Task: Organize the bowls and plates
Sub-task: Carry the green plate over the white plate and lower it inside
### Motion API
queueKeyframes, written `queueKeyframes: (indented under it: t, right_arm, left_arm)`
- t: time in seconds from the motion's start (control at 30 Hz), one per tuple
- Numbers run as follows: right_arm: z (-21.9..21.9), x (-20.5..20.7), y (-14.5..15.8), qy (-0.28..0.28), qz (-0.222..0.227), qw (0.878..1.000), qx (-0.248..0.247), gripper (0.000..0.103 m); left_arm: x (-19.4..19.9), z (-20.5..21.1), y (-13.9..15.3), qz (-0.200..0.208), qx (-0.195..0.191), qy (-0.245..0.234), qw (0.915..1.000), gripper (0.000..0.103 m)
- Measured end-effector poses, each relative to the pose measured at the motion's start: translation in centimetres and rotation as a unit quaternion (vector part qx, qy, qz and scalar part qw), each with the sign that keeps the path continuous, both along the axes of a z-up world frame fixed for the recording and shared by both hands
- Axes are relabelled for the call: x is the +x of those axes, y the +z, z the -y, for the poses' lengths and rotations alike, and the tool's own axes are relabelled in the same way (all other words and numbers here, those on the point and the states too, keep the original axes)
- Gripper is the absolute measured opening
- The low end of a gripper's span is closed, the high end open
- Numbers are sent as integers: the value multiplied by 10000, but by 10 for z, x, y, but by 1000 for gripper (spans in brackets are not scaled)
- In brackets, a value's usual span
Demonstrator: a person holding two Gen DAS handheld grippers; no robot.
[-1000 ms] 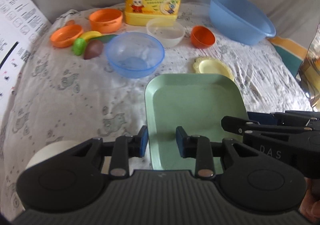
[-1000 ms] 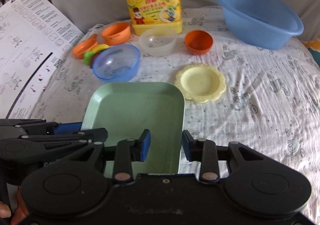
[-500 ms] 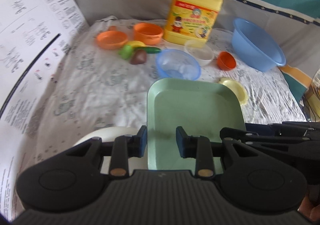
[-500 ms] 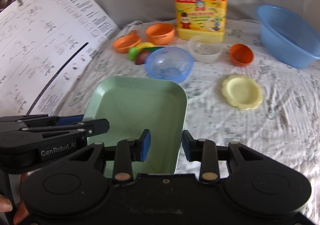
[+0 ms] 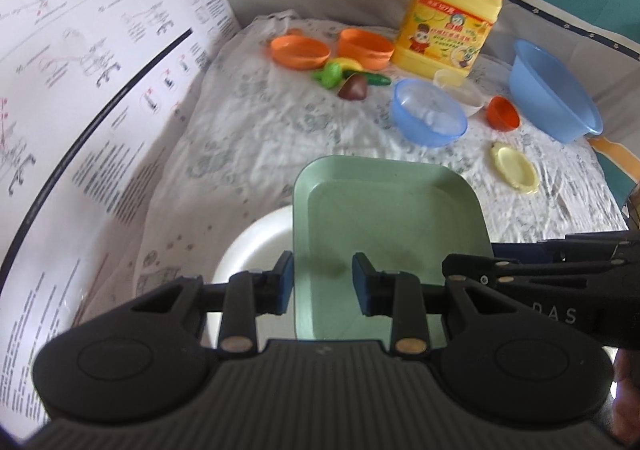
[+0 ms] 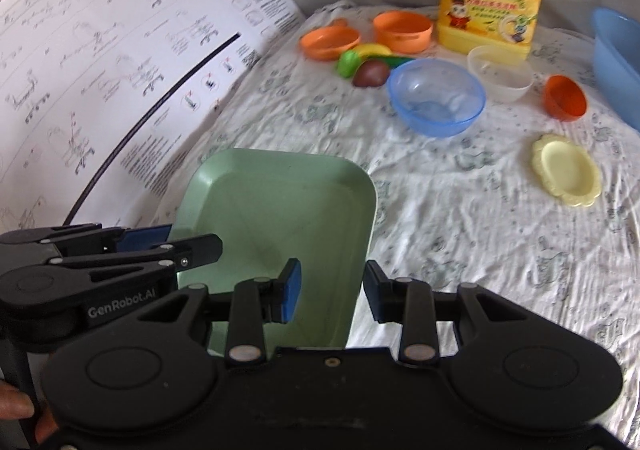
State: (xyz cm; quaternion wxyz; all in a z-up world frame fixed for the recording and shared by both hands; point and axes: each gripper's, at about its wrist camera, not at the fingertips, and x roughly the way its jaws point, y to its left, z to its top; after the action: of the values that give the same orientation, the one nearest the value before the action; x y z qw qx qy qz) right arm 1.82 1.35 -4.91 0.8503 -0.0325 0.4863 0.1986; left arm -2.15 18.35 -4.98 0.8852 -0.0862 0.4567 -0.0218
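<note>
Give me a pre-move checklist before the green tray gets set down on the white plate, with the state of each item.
1. Left gripper clamped on the green tray's left rim: ok.
2. Right gripper clamped on the tray's right rim: ok.
3. Tray carries nothing: ok, its inside is bare.
4. White plate under the tray: partly ok; it shows past the tray's left edge, so the tray is off centre.
5. Gap between tray and plate: cannot tell.
6. Blue bowl and yellow saucer stay out of the way: ok, both lie beyond the tray's far edge.
</note>
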Motion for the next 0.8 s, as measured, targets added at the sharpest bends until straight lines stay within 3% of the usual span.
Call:
queueKeyframes:
  t: [0.8]
  right_arm:
    - [-26,2,-32,406,-641,9969,-225,36]
  left_arm:
    - [-3,-17,-34,-498,83,111,9987,32]
